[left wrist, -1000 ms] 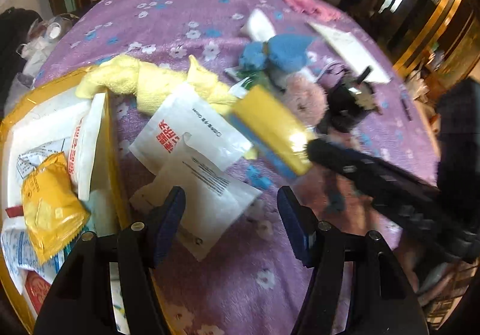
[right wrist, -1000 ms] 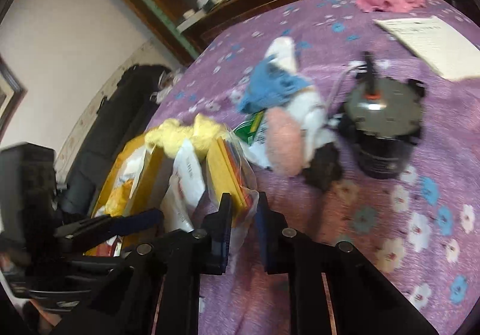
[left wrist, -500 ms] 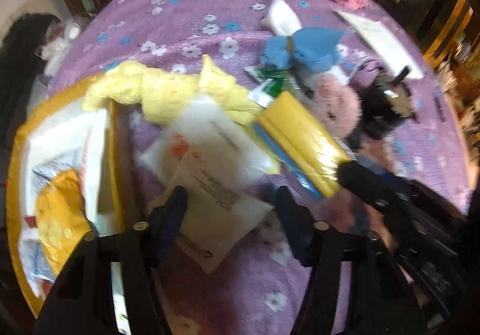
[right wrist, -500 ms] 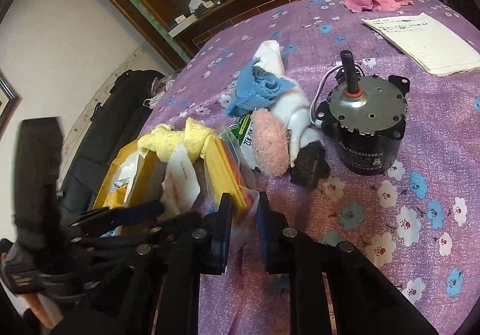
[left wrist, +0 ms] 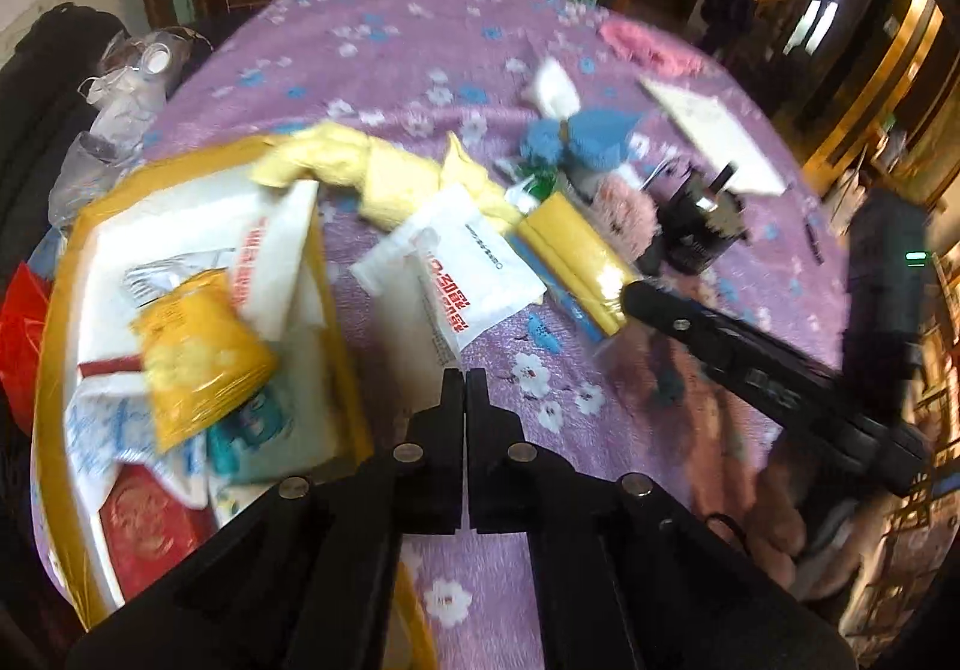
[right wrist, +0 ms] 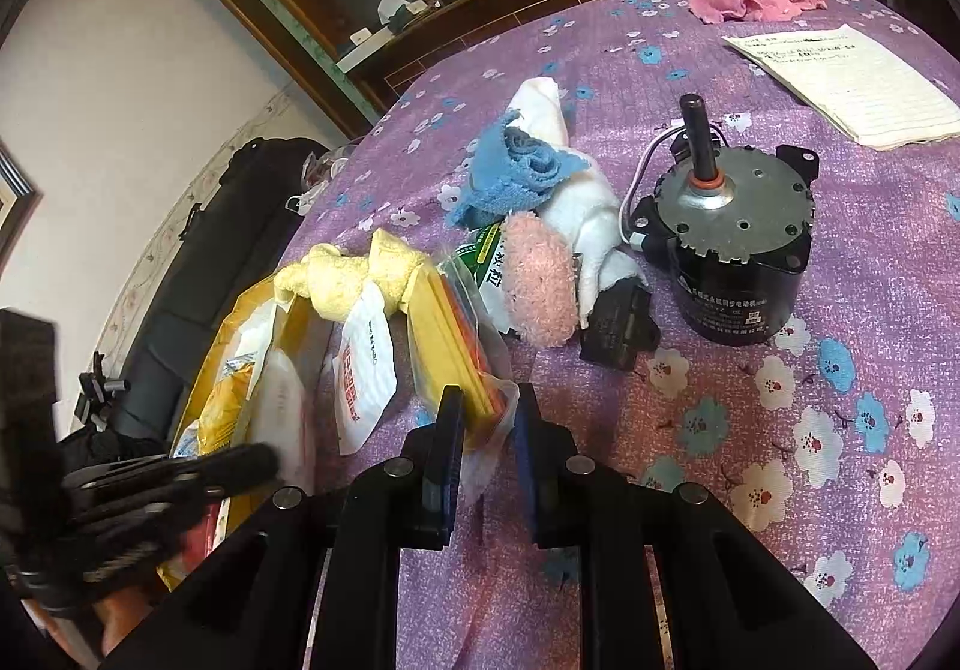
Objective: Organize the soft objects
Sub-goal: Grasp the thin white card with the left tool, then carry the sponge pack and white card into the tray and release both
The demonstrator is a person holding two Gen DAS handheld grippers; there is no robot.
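Observation:
My left gripper (left wrist: 465, 377) is shut on the lower corner of a white packet with red print (left wrist: 447, 265), which lies on the purple cloth just right of the yellow tray (left wrist: 57, 310). My right gripper (right wrist: 486, 400) is shut on a clear bag of yellow sponge cloths (right wrist: 453, 337), also seen in the left wrist view (left wrist: 576, 256), held up off the cloth. A yellow towel (left wrist: 384, 178), a blue cloth (right wrist: 516, 178), a white towel (right wrist: 576, 202) and a pink fluffy pad (right wrist: 534, 289) lie behind.
The tray holds a yellow packet (left wrist: 198, 358), white packets and a red item. A black motor (right wrist: 732, 250) with a shaft stands right of the soft things. A lined notepad (right wrist: 852, 82) and a pink cloth (right wrist: 750, 1) lie at the far side.
My left gripper has gone from open to shut, closing on the white packet's corner. The right gripper keeps holding the sponge bag and has barely moved.

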